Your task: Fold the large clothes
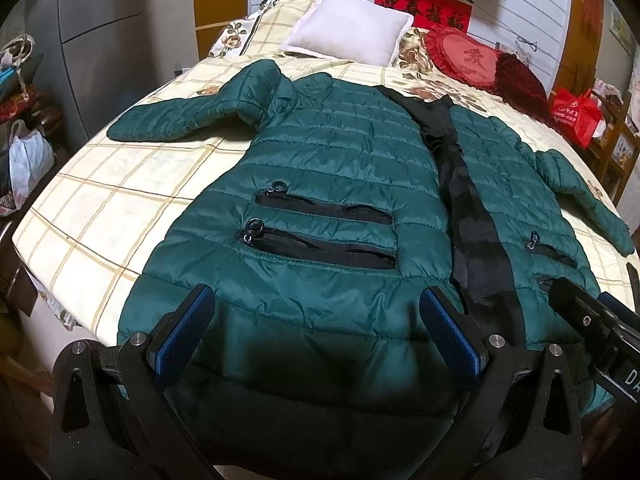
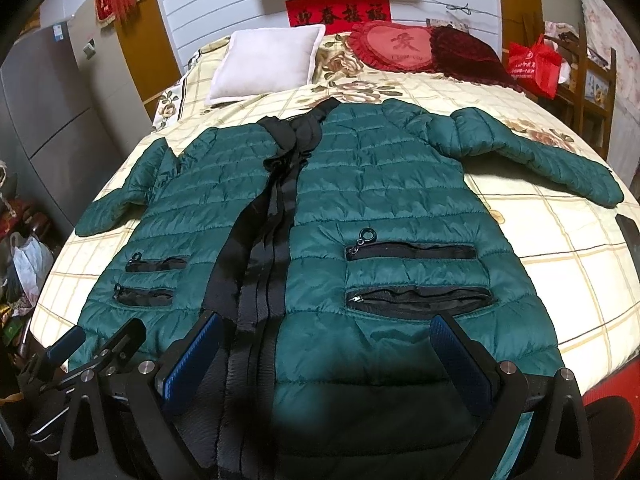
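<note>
A dark green quilted puffer jacket (image 1: pixel 328 168) lies front-up across the bed (image 1: pixel 100 200), filling the middle of the left wrist view, hem toward the lower edge and collar toward the top. Its black front placket (image 1: pixel 468 216) runs down the right-centre of that frame. Two black zip pockets (image 1: pixel 324 232) sit stacked in the centre, each with a ring pull at its left end. One sleeve (image 1: pixel 176 120) reaches to the upper left, the other (image 1: pixel 580 188) trails off to the right edge.

At the bottom of the frame the left gripper (image 1: pixel 316 328) hangs over the hem, its blue-padded fingers (image 1: pixel 180 332) wide apart with only jacket fabric seen between them; whether the tips touch the cloth is hard to tell. The right gripper (image 1: pixel 576 304) pokes in at the lower right.

In the right wrist view, the same jacket (image 2: pixel 384 200) spreads across the centre, placket (image 2: pixel 272 240) left of middle, sleeves (image 2: pixel 540 156) out to both sides. The right gripper (image 2: pixel 332 348) sits at the bottom, spread wide over the hem, one blue pad (image 2: pixel 192 360) just beside the placket. The left gripper (image 2: pixel 96 340) shows at the lower left.

Upper part of the frame: a white pillow (image 2: pixel 268 64), a red heart cushion (image 2: pixel 392 50), a red banner (image 2: pixel 338 10) on the wall, a red bag (image 2: pixel 534 64) at upper right.
</note>
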`<move>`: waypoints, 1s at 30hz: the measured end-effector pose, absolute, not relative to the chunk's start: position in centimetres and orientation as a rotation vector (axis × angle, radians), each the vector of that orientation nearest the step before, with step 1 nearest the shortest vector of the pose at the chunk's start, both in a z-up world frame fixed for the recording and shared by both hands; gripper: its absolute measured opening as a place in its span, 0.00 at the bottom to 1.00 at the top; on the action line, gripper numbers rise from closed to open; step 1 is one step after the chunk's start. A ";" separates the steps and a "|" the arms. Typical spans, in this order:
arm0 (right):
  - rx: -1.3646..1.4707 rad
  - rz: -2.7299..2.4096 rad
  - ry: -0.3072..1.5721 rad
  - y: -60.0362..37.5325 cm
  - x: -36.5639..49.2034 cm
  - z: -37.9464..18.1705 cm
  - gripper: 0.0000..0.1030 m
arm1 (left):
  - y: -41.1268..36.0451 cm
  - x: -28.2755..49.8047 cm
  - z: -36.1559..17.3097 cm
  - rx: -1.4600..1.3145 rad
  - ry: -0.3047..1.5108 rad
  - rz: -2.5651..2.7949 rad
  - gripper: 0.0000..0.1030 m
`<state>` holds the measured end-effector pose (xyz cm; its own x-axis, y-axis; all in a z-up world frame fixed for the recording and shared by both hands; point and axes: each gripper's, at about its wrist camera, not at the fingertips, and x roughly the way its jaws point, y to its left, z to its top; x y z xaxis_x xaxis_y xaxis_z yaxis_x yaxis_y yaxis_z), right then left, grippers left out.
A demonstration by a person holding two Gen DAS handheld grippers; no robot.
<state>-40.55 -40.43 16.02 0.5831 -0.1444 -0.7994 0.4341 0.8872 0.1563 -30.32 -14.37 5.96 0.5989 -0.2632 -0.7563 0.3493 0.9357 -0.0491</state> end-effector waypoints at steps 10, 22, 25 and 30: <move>0.357 -0.353 0.894 -40.7 -40.2 15.8 1.00 | -14.4 -30.2 5.8 0.108 0.860 -0.357 0.99; 0.372 -0.335 0.917 -41.2 -38.7 15.9 1.00 | -14.7 -29.2 6.1 0.112 0.856 -0.354 0.99; 0.379 -0.325 0.906 -41.6 -37.9 16.7 1.00 | -14.9 -28.6 6.7 0.117 0.849 -0.356 0.99; 0.377 -0.287 0.897 -42.2 -35.6 18.6 1.00 | -14.9 -26.8 8.4 0.119 0.815 -0.353 0.99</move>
